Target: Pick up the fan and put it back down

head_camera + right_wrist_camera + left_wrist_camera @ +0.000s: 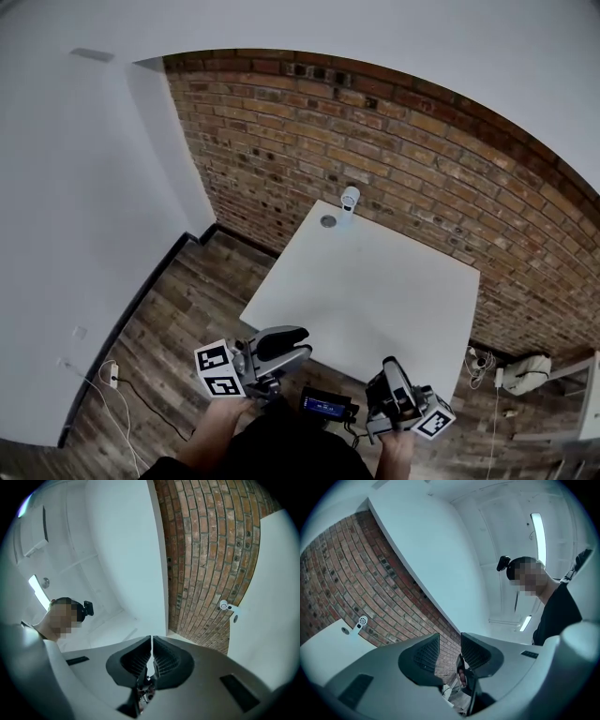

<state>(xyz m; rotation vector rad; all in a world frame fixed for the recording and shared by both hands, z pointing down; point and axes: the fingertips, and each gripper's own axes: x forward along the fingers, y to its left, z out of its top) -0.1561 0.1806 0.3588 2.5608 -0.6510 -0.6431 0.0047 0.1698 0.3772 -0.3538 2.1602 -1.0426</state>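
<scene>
The fan (349, 199) is small and white and stands upright at the table's far edge, close to the brick wall. It also shows far off in the left gripper view as the fan (362, 620) and in the right gripper view as the fan (225, 605). Both grippers are held off the near edge of the white table (375, 300), a long way from the fan. My left gripper (291, 339) (450, 641) is open, with a plain gap between its ribbed pads and nothing in it. My right gripper (389, 370) (152, 641) is shut, its pads almost touching and empty.
A round cable hole (328, 221) lies in the tabletop just left of the fan. The brick wall (441, 159) runs behind the table. Cables and a plug (111, 375) lie on the wooden floor at left, and a white bag (530, 370) sits at right.
</scene>
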